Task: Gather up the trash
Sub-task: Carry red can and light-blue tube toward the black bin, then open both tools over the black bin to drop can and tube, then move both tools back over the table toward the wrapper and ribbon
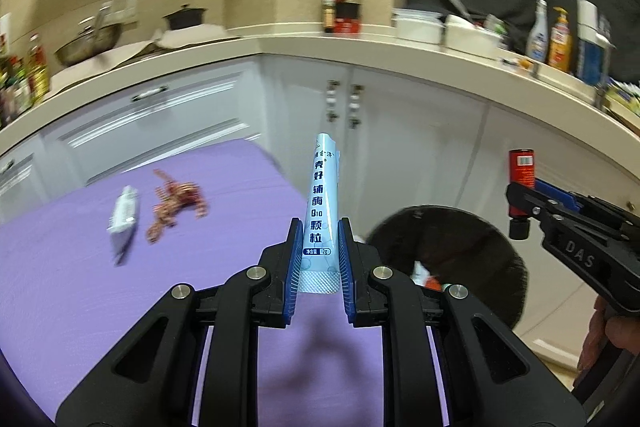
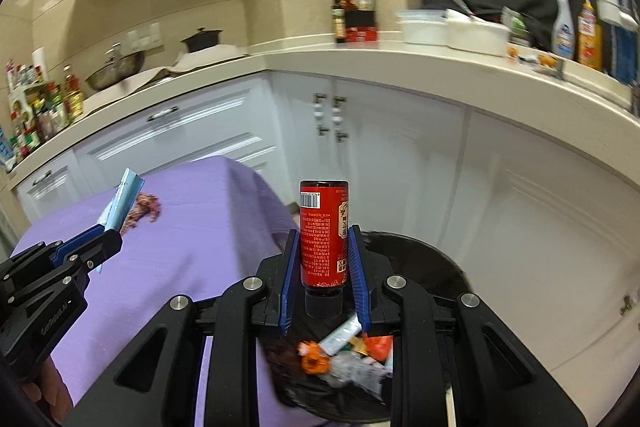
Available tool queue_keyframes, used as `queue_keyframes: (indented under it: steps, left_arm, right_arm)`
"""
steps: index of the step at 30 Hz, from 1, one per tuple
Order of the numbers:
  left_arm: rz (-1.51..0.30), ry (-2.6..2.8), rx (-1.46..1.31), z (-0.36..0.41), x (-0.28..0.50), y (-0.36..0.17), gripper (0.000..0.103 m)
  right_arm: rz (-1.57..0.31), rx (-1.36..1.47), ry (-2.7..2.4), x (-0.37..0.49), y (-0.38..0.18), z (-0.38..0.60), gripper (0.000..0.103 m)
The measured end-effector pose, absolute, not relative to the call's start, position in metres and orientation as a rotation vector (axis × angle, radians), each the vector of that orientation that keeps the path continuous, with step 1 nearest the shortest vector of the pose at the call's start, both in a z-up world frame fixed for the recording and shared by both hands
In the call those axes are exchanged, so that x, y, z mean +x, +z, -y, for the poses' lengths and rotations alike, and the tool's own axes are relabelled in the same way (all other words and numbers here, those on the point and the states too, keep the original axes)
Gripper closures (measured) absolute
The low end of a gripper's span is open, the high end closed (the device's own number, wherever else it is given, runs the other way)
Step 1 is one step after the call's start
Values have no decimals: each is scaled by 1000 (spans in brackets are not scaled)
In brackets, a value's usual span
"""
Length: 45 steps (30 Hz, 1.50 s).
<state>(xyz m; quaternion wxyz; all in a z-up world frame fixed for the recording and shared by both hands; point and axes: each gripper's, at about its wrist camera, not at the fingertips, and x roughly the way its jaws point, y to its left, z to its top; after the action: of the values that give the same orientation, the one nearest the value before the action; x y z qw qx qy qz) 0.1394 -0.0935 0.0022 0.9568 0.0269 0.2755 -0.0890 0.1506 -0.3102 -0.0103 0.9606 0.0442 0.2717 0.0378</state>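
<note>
Two items are in transit: the left gripper [image 1: 319, 259] pinches a pale blue foil sachet [image 1: 322, 211]; the right gripper [image 2: 323, 279] pinches a red labelled bottle [image 2: 323, 233], cap down. A black-lined bin [image 2: 440, 267], apparently at 5 o'clock of the purple-clothed table [image 1: 80, 287], sits below. Next, each is positioned over the bin and released.

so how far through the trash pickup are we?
Partly done: the black bin already holds wrappers. In hand: the left claw grips a blue sachet, the right claw a red bottle. Left on the purple cloth: a white packet and a reddish scrap.
</note>
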Motion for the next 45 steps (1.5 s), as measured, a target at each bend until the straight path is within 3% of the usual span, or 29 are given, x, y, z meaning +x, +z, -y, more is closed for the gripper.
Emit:
queue_keyframes:
  steps: [18,19,22,23,28,35,45]
  left_arm:
    - [-627,-290,202,201,175,-46,85]
    - [-637,-292,206,203,177,-49,83]
    - [-640,-273,201,203,180,-53,56]
    - [-636,-266,198,202,180,-54,54]
    - [-642,-257,184,197,180,-51,53]
    - [-622,-232,167,180,170,-42,43]
    - [-616,-132,102,118,152,-31,43]
  right_arm:
    - [-623,165,-18,173,-54,367,77]
    - [-624,167,-25,174,-56,369,75]
    - [-616,178,-42,174,-57,373,66]
    - [-614,178,-46,173,-56,374,66]
    - [-605,174,-49,169,-52,373,65]
    - [-590,157,-26,160,-44,358,62]
    - [-585,120,85,158,-35,310,62]
